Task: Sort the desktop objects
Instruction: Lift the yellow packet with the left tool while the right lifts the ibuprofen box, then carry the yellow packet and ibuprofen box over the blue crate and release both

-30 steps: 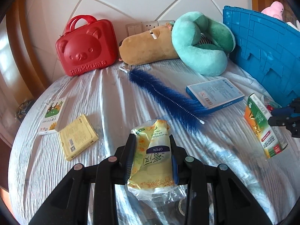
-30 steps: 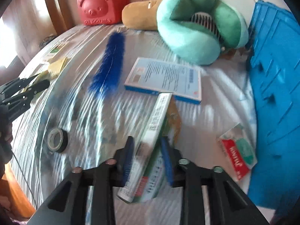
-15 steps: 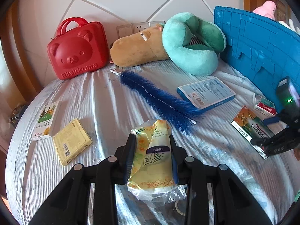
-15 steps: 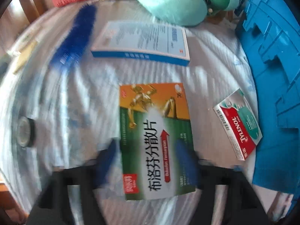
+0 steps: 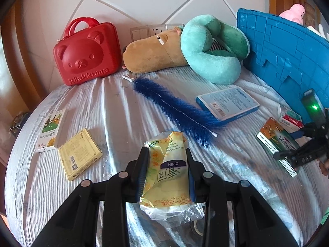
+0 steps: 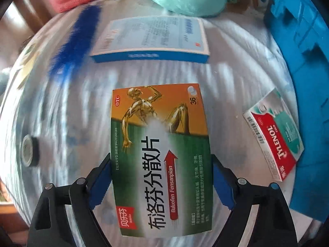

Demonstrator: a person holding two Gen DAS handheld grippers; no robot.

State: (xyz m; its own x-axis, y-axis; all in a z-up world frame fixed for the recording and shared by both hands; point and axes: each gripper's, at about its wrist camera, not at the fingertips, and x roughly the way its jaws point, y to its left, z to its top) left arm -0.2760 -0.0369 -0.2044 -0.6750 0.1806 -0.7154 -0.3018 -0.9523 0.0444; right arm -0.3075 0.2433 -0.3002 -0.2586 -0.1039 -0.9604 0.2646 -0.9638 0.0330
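Observation:
My left gripper (image 5: pixel 167 168) is shut on a yellow wet-wipe pack (image 5: pixel 167 177) marked OPEN, held above the striped cloth. My right gripper (image 6: pixel 161 177) is open, its blue pads (image 6: pixel 102 183) standing on either side of a green and orange medicine box (image 6: pixel 162 156) that lies flat on the cloth. That box (image 5: pixel 276 144) and the right gripper (image 5: pixel 296 146) also show at the right of the left wrist view. A red and white Tylenol box (image 6: pixel 273 138) lies to its right, a blue and white box (image 6: pixel 152 39) lies beyond it.
A blue crate (image 5: pixel 287 55) stands along the right. A red bear case (image 5: pixel 86 51), a tan plush (image 5: pixel 152 55) and a teal neck pillow (image 5: pixel 211 57) line the back. A blue brush (image 5: pixel 174 109), a yellow box (image 5: pixel 79 154), a white and green box (image 5: pixel 49 129) and a tape roll (image 6: pixel 28 150) lie about.
The right gripper turned the green and orange box from its edge down flat onto the cloth, and its jaws have opened wide. The left gripper still holds the wipe pack.

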